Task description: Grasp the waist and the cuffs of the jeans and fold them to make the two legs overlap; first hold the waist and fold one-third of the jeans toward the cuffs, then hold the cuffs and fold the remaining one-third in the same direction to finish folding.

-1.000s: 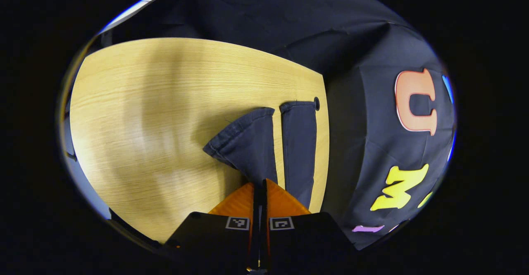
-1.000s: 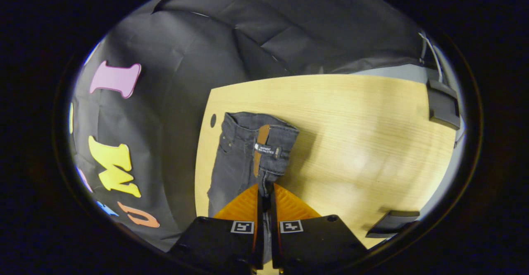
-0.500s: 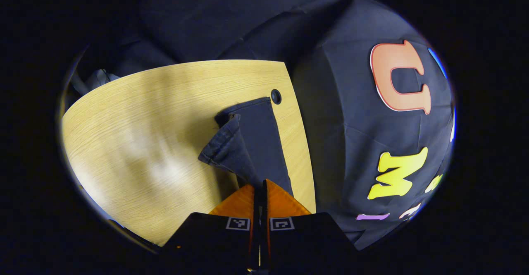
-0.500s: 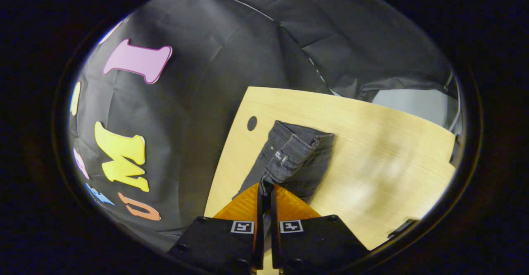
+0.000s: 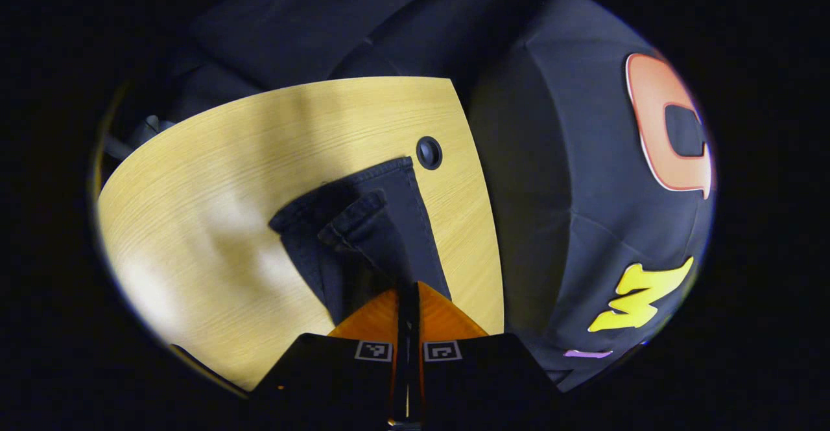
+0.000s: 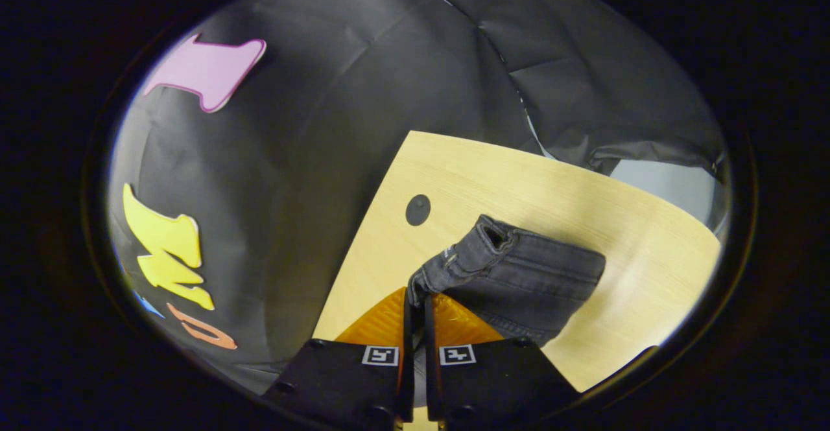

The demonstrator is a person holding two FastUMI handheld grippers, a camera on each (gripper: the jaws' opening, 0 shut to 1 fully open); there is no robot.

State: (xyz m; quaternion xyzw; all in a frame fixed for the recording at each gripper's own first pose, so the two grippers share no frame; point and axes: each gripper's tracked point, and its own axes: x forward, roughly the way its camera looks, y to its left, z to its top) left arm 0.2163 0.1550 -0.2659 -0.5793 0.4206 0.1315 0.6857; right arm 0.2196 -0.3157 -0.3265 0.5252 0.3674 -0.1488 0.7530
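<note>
Left gripper view: wooden table [image 5: 214, 178] takes the left and centre, black booth cloth [image 5: 570, 178] on the right and behind. Dark jeans [image 5: 395, 223] lie on the table toward its right edge, just near of the round grommet hole [image 5: 428, 152] in the tabletop, apart from it. Two cuffs show: lower leg flat on the wood with its cuff [image 5: 363, 175] at the far end, upper leg's cuff [image 5: 353, 214] raised and skewed left over it, so the legs overlap only partly. Left gripper [image 5: 406, 291] sits bottom centre, orange fingers [image 5: 373, 317] pressed together with denim running straight into the slit between them, so it's pinching the upper leg near its cuff. Right gripper view: booth cloth fills the left and top, table [image 6: 506, 172] at right. Same kind of grommet hole [image 6: 418, 209] just left and far of the jeans [image 6: 519, 282]. Waistband [image 6: 470, 259] is lifted off the wood and bunched, its open end facing up; rest of the fabric slumps to the right in a rounded heap on the table. Right gripper [image 6: 417, 301] bottom centre, fingers [image 6: 382, 321] nearly touching, with a corner of the waistband clamped between the tips. Cloth hangs from that pinch point.
</note>
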